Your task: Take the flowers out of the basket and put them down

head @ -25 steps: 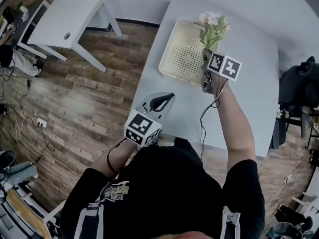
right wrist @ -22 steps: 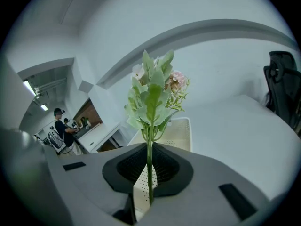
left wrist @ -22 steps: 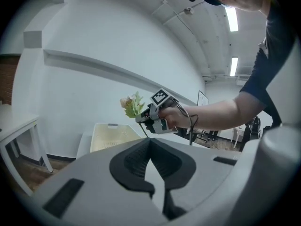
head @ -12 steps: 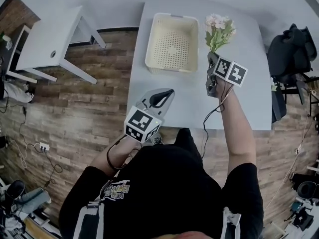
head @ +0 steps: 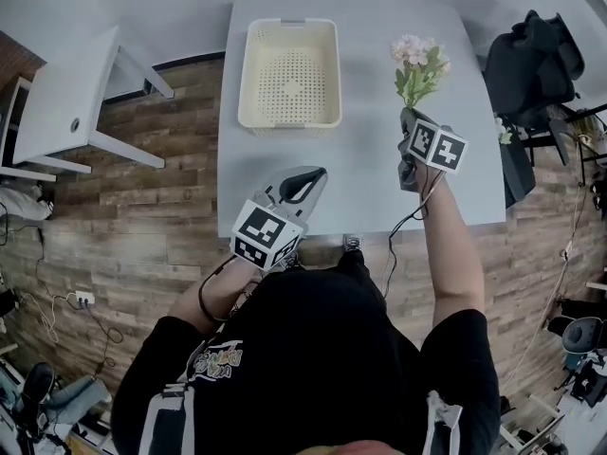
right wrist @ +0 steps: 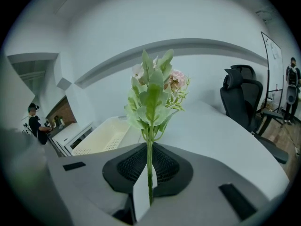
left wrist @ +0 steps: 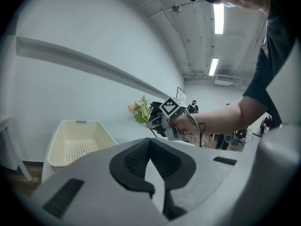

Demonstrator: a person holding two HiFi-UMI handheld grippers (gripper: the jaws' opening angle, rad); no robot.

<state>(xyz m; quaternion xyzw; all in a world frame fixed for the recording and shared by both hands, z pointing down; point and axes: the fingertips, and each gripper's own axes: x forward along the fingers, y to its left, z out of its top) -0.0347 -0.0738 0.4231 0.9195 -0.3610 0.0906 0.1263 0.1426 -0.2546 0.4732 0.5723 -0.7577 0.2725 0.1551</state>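
The right gripper [head: 409, 121] pinches the flowers [head: 417, 63] by the stem, upright above the table [head: 365, 183] and well right of the basket [head: 289, 27], which holds nothing. The thin stem could twist or slip between the pads during lowering. The left gripper [head: 300, 188], nearer the person than the basket, is closed on nothing.

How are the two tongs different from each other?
The right tongs pinch the flowers by the stem; the left tongs are shut on nothing. The right tongs are over the table, to the right of the basket; the left tongs sit at the table's near edge. Both carry a marker cube.
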